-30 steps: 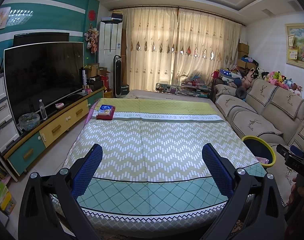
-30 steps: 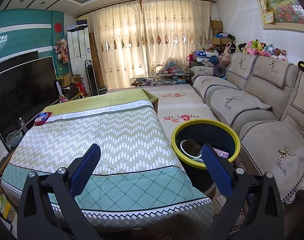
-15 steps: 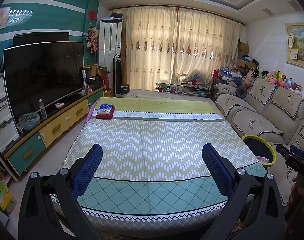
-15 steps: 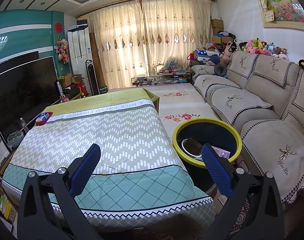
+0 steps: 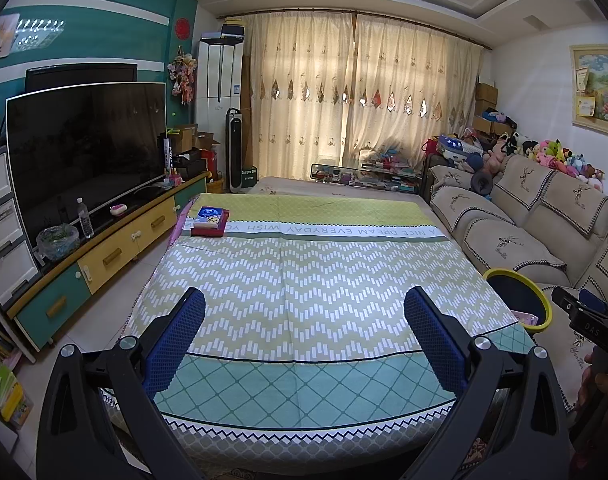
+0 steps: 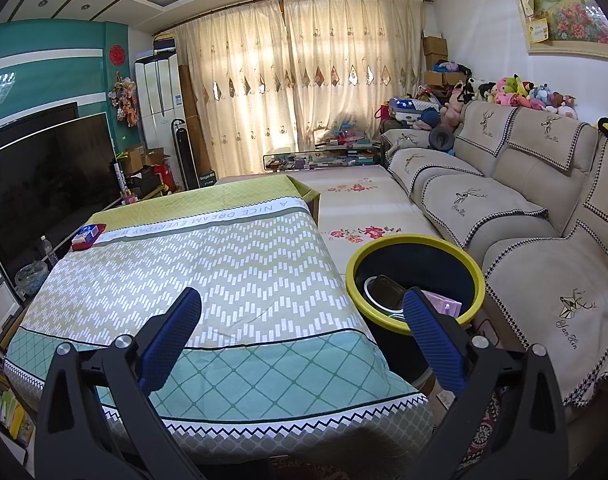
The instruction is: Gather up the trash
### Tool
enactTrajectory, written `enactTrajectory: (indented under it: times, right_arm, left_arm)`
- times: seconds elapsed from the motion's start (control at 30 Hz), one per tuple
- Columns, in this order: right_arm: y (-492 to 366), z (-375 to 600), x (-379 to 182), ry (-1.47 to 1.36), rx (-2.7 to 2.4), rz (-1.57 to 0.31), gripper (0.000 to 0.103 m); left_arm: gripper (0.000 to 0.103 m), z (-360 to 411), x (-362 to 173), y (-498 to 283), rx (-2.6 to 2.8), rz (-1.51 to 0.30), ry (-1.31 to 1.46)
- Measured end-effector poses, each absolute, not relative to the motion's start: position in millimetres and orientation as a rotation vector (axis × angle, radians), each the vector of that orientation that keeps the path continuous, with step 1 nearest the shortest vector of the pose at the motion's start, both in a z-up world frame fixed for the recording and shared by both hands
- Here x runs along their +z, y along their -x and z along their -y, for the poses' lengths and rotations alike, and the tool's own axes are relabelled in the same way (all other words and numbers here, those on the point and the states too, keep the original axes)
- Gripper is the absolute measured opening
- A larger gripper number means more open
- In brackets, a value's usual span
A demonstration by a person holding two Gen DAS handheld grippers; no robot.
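Beside the cloth-covered table [image 6: 232, 264], the yellow-rimmed bin [image 6: 417, 242] is being faced by both tongs, left tongs [image 5: 304, 306] and right tongs [image 6: 302, 306], held open and empty.

Big table w/ a chevron-pattern cloth [image 5: 304, 280] fills the middle, lettering strip across its far part. Tissue box [image 5: 210, 221] sits on the cloth's far left corner. Left side: dark TV [image 5: 84, 152] on a long cabinet w/ yellow & teal drawers [image 5: 116, 252]; water bottle [image 5: 84, 223] stands in front of the screen, bag of greens [image 5: 58, 242] just beside it. White floor AC unit [image 5: 218, 92] in the far corner, black tower fan [image 5: 236, 150] next to it. Cream curtains [image 6: 304, 80] shut across the back. Right: beige sofa [image 6: 523, 200] w/ deer-print covers, plush toys [image 6: 523, 94] lined along its top, framed flower picture [image 6: 567, 4] above.
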State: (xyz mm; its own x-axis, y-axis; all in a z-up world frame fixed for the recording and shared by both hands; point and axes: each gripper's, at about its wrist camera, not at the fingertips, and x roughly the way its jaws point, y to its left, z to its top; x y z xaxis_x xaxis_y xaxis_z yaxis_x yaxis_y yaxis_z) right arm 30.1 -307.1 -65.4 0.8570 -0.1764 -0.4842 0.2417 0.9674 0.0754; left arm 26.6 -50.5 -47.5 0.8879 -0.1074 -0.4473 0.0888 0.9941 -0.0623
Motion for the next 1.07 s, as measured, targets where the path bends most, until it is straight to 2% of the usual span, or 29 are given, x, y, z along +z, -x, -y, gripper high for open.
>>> enactTrajectory:
  times: [0.77,1.07]
  right_arm:
    - [-32,296,-69,-0.136,-0.204,-0.504,0.096]
    - [-101,287,-69,-0.129,-0.115,-0.554,0.096]
  left_arm:
    - [0.098,49,-62,-40,-0.146,-0.503,0.076]
    - [0.098,42,-79,-119,-0.065,-0.555,0.041]
